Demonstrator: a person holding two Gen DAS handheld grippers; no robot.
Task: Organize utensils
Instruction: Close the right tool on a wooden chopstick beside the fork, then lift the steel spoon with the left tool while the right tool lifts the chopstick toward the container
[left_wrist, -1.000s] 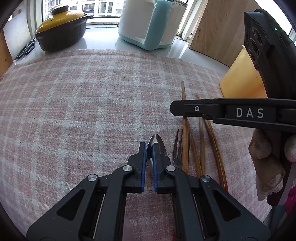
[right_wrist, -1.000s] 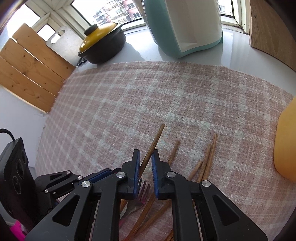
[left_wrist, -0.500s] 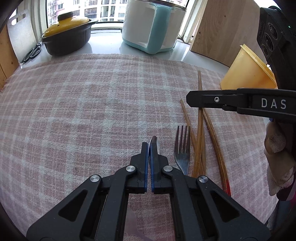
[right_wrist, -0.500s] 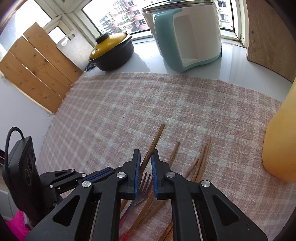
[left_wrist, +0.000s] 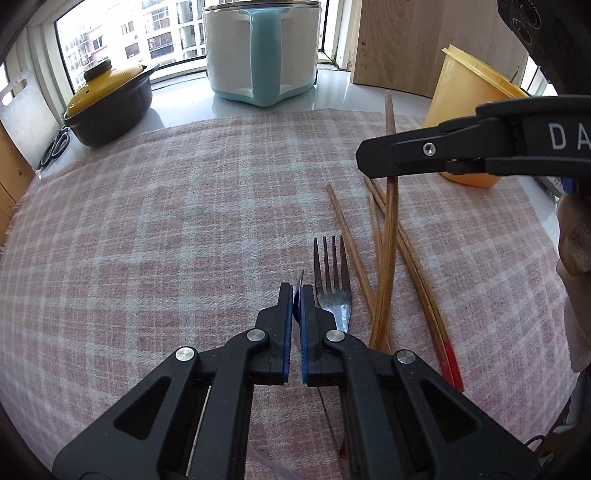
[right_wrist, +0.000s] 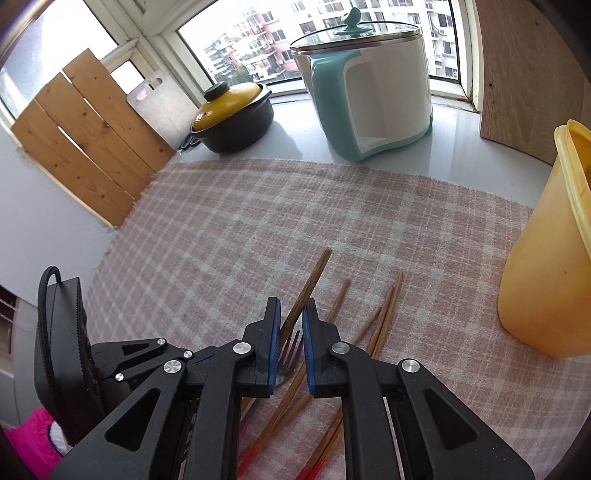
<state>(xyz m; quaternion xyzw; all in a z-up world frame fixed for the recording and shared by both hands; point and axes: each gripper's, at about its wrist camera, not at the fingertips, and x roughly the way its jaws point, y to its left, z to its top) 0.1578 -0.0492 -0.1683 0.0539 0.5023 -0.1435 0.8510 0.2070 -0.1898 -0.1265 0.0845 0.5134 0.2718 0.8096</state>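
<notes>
Gripping thin metal utensil edge-on, L gripper | R gripper clamps chopstick, lower end hidden

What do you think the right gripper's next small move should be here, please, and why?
Probably carry the chopstick across to the yellow container and drop it in. The right gripper is shut on that chopstick, lifted above the others on the checked cloth, and the container stands open to its right. The left gripper already pinches a spoon.
</notes>
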